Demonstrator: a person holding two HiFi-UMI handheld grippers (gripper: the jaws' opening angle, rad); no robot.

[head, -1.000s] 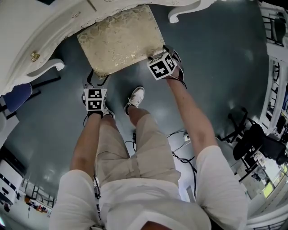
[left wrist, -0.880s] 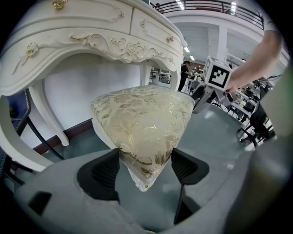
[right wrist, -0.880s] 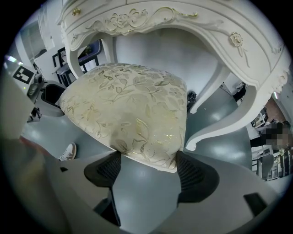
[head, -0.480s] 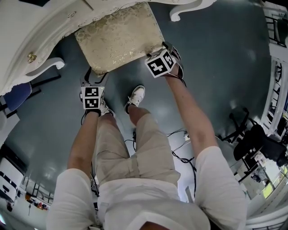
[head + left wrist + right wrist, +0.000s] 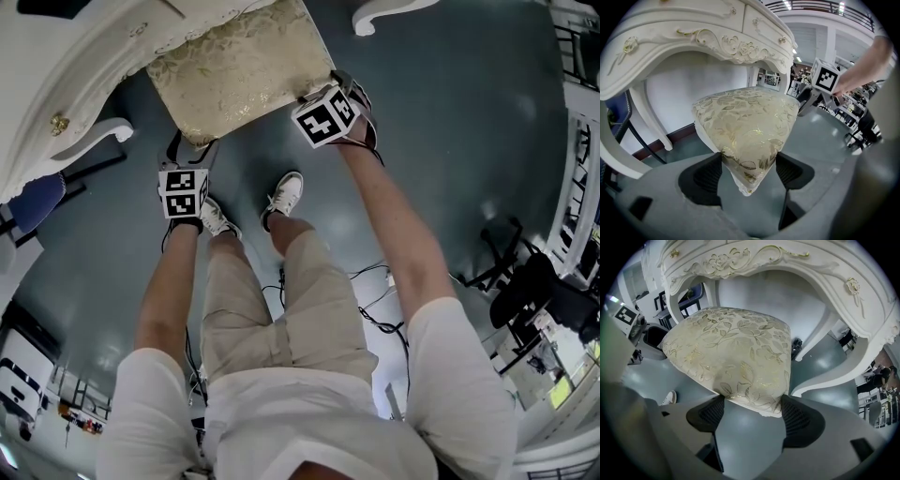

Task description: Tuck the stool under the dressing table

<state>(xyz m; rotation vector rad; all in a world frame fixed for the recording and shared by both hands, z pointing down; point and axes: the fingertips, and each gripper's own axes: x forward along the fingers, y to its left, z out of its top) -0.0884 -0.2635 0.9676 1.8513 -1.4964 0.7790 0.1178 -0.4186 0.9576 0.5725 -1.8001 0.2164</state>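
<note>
The stool (image 5: 239,70) has a cream cushion with a gold leaf pattern and stands half under the white carved dressing table (image 5: 66,66). My left gripper (image 5: 190,150) is shut on the cushion's near left corner (image 5: 747,164), and its pads (image 5: 708,174) press both sides of that corner. At the near right corner (image 5: 754,399) my right gripper (image 5: 323,94) grips the same way. Each gripper's marker cube shows in the other's view: the right cube (image 5: 826,79) and the left cube (image 5: 623,314). The table's arch (image 5: 693,37) (image 5: 787,268) rises just beyond the cushion.
Curved white table legs (image 5: 389,11) (image 5: 98,136) flank the stool on the dark grey floor. The person's white shoe (image 5: 286,195) is just behind the stool. Cables (image 5: 375,281) lie on the floor, a black office chair (image 5: 525,300) stands at the right, a blue seat (image 5: 37,202) at the left.
The stool and both grippers have moved a little toward the dressing table, so more of the cushion sits under the arch. Both grips are unchanged.
</note>
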